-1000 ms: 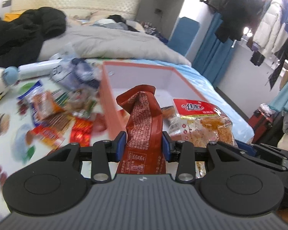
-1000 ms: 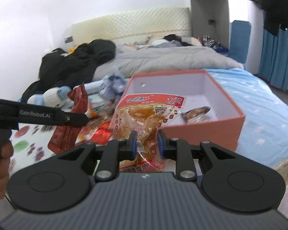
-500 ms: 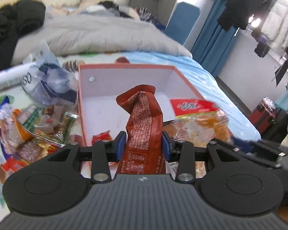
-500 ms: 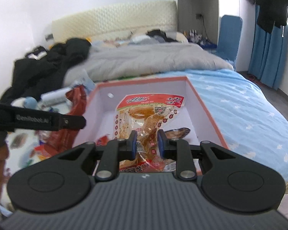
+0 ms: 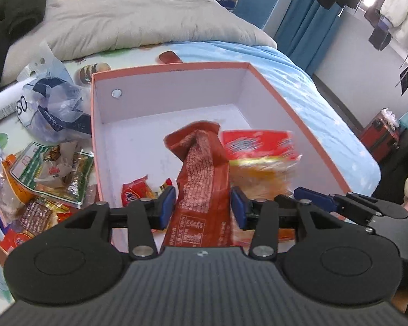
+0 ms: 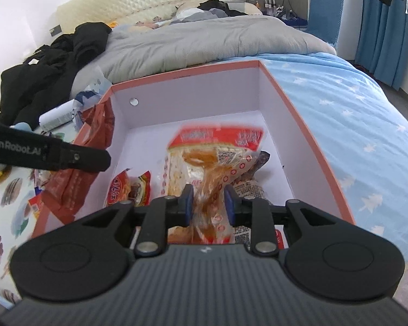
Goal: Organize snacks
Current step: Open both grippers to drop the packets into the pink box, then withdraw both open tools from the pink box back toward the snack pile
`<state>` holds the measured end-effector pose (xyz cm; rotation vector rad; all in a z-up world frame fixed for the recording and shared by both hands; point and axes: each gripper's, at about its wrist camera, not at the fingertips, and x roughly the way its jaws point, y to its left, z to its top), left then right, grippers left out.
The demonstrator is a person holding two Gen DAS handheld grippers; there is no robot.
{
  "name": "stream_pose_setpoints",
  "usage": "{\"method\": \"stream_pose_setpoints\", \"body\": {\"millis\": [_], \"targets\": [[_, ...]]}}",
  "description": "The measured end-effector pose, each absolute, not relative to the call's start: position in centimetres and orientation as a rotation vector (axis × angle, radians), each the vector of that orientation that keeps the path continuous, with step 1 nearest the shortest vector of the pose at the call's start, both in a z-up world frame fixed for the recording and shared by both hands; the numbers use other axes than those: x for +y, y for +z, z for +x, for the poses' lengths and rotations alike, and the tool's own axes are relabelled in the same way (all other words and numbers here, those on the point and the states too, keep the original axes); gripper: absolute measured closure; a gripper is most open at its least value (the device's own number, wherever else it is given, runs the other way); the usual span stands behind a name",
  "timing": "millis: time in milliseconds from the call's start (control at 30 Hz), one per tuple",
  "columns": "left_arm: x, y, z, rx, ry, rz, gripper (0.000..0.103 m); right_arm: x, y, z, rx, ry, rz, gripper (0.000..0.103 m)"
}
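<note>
Snacks are what we are gathering off the bed, and the biggest thing under us, the orange box [image 5: 299, 119] with its white inside, sits on the blue bedding so both our hands can reach over its rim. Left of it a loose pile of packets [image 5: 49, 168] waits on the patterned sheet, well apart from the blue side. We hold both packets over the open box so they can fall inside, not onto the bed. Our right gripper [image 6: 209, 203] hangs over the box floor with the clear bag of orange snacks [image 6: 212, 160] between its jaws, which have just been widening; the pads look barely off the crumpled film, so we judge the bag released. Our left gripper [image 5: 202, 206] points down over the near wall with the long brown-red packet [image 5: 204, 179] between its jaws, which have just been spreading too, with gaps showing either side. Smallest, a few red sachets [image 6: 127, 187] already lie inside.
</note>
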<state>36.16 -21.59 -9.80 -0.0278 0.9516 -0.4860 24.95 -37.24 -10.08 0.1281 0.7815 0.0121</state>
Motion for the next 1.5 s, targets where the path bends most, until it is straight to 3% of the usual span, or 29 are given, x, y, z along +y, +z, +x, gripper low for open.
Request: {"method": "stream_pose_setpoints", "body": {"millis": [100,900,1500], "targets": [[-21.5,-9.3,35.6,0.918,-0.496,-0.031,0.037,-37.5,-9.8,25.0,0.777,0.005,0.138,0.044],[-15.2,-4.9,25.4,0.637,-0.443,-0.027,0.037,-35.2,-6.4,17.4,0.59,0.066,0.142,0.044],[-10.0,-4.4,17.1,0.541,-0.382,-0.005,0.037,-29.9,-5.8,10.7,0.52,0.154,0.135,0.044]]}}
